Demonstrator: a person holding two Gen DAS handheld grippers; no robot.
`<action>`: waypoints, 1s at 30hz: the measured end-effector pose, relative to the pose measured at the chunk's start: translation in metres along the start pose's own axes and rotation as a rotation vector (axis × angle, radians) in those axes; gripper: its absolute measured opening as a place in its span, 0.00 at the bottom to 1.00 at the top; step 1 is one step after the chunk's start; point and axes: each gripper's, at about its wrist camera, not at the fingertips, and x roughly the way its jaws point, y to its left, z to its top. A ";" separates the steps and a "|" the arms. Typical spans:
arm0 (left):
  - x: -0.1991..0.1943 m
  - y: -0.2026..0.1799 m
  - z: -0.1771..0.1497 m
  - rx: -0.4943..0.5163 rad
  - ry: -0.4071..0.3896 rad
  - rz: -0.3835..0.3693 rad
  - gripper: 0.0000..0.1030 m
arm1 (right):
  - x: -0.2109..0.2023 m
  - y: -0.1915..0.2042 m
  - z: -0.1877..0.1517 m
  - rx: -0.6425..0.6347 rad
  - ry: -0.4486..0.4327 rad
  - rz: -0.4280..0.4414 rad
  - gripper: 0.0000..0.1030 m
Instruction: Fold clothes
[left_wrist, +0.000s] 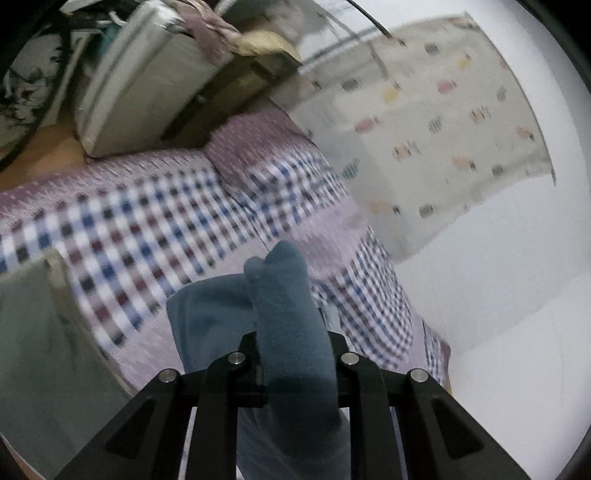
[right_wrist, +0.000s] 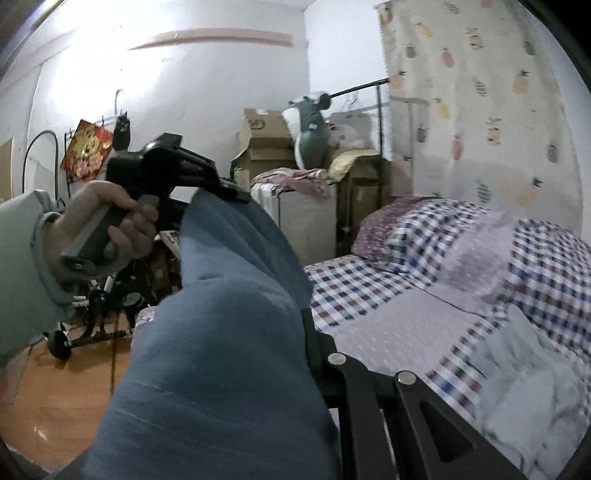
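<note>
- Left wrist view: the left gripper (left_wrist: 295, 354) has its two black fingers drawn in tight on a thick fold of soft, slate-blue fleece garment (left_wrist: 284, 317), which bunches up between them and rises past the tips.
- More of the same blue cloth hangs out to the left of the fingers and drops below them, toward the bottom of the frame.
- Behind the cloth lies a bed covered in a checked sheet of blue, maroon and white squares with mauve dotted panels (left_wrist: 147, 229); the garment is held up in front of it, and I cannot tell whether any part touches it.
- A cream curtain printed with small pastel pineapples (left_wrist: 424, 122) hangs at the upper right, blurred.
- Right wrist view: the blue garment fills the lower left and covers the fingers of the right gripper (right_wrist: 295, 332), so I cannot tell how far they are parted or what they pinch; only the black linkage on the right side shows.
- The cloth stretches up and left to the left gripper, which a hand (right_wrist: 107, 225) in a pale green sleeve (right_wrist: 26, 266) holds by its grey handle.
- The garment hangs in the air beside the bed's left edge, above an orange-brown wooden floor (right_wrist: 55, 398).
- A crumpled pale grey-blue cloth (right_wrist: 528, 387) lies on the checked sheet at the lower right.
- Brown cardboard boxes (right_wrist: 266, 140) stand stacked near the white wall.
</note>
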 end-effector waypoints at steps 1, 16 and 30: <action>-0.005 0.011 0.010 -0.008 -0.017 0.006 0.17 | 0.016 0.004 0.004 -0.016 0.002 0.004 0.06; -0.087 0.123 0.019 0.010 -0.123 0.045 0.16 | 0.107 0.114 -0.055 -0.259 -0.028 0.019 0.06; -0.156 0.259 -0.059 -0.093 -0.199 0.031 0.17 | 0.093 0.253 -0.164 -0.782 -0.013 0.007 0.07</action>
